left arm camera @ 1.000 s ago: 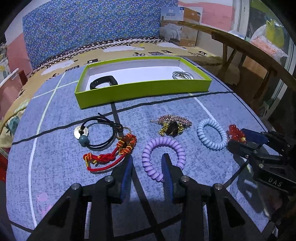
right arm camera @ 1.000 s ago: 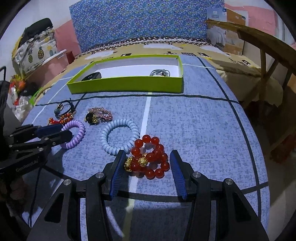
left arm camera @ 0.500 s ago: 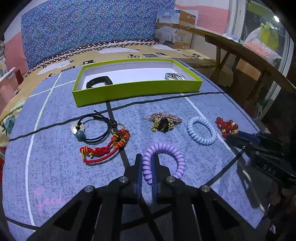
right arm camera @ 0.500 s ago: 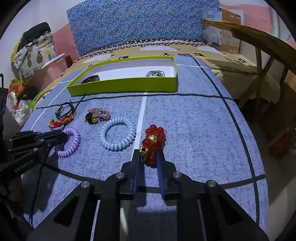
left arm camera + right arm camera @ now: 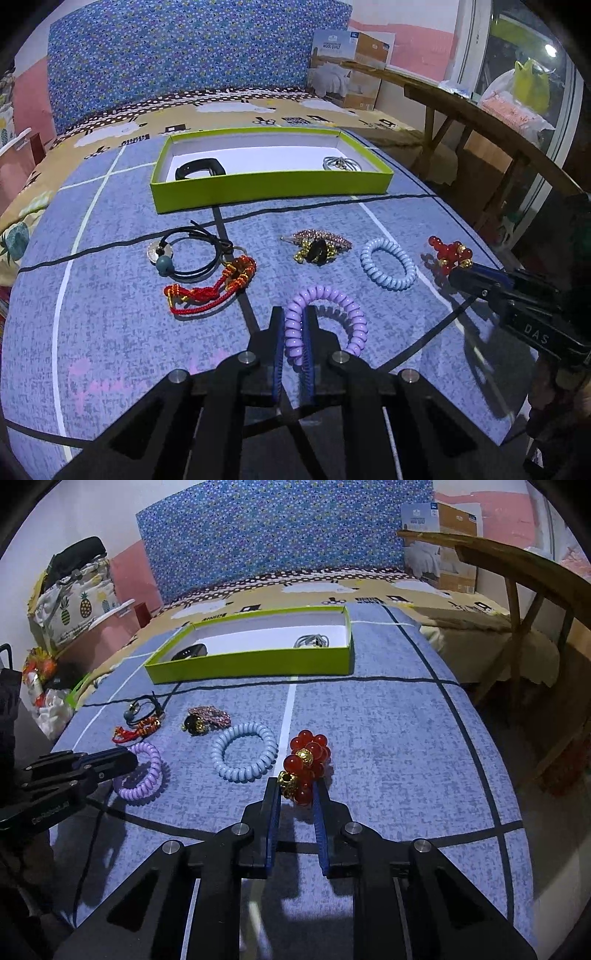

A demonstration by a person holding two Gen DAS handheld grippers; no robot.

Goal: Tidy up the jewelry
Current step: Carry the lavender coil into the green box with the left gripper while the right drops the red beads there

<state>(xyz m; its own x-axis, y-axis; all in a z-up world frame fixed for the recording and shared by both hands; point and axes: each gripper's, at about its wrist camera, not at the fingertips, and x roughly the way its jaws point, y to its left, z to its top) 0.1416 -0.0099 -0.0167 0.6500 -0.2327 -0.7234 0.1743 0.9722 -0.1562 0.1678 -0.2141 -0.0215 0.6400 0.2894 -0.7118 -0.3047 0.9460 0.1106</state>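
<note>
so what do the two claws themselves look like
Both are matte black plastic frames with angular cut-outs and round silver bolts. Each claw, left and right, has two flat black fingers lined with ribbed blue pads. White lettering marks the side of each body: "DAS" on the right one, a longer blurred word on the left.
</note>
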